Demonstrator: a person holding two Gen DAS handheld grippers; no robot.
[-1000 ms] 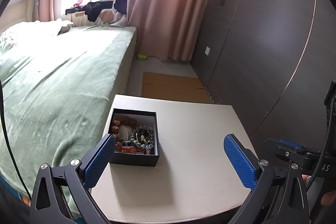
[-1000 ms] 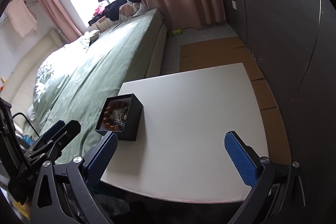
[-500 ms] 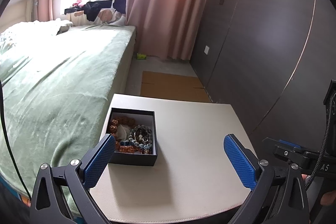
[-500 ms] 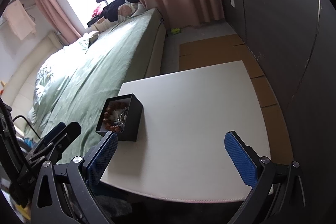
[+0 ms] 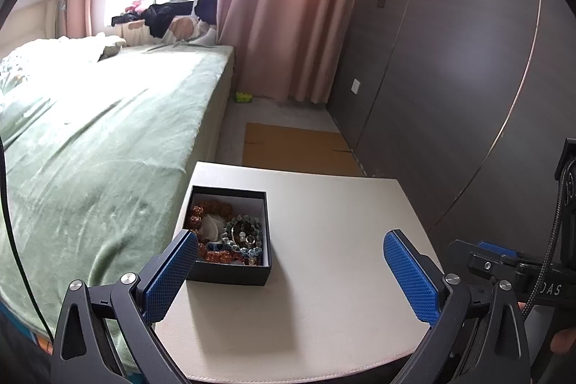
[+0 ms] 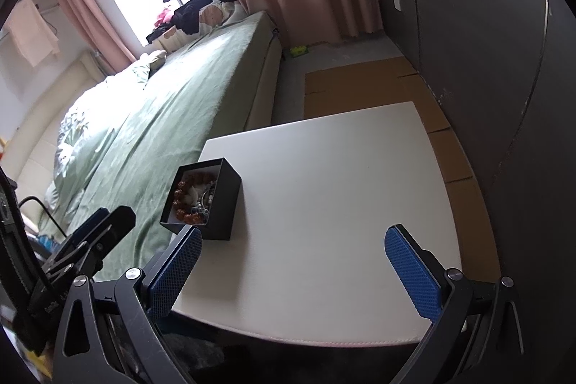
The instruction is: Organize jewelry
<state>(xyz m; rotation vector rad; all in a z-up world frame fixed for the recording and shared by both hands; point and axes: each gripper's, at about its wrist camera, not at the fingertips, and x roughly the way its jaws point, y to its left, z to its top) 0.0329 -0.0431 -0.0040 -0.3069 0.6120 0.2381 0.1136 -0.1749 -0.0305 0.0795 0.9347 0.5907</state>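
Observation:
A small black open box [image 5: 230, 270] stands at the left edge of a white table [image 5: 324, 276]. It holds several bead bracelets [image 5: 230, 233], amber-brown and pale green. It also shows in the right wrist view [image 6: 223, 200]. My left gripper [image 5: 288, 276] is open and empty, above the table's near part, its left fingertip just in front of the box. My right gripper [image 6: 291, 272] is open and empty, above the table's near edge. In the right wrist view the left gripper [image 6: 93, 240] shows at the left; in the left wrist view the right gripper [image 5: 504, 258] shows at the right.
A bed with a green cover [image 5: 90, 146] runs along the table's left side. A dark wall panel [image 5: 450, 96] stands to the right. Flat cardboard [image 5: 295, 150] lies on the floor beyond the table. Pink curtains [image 5: 288, 6] hang at the back.
Both views have shifted slightly; the box sits a little closer to my left gripper's left finger. Both grippers stay open and empty.

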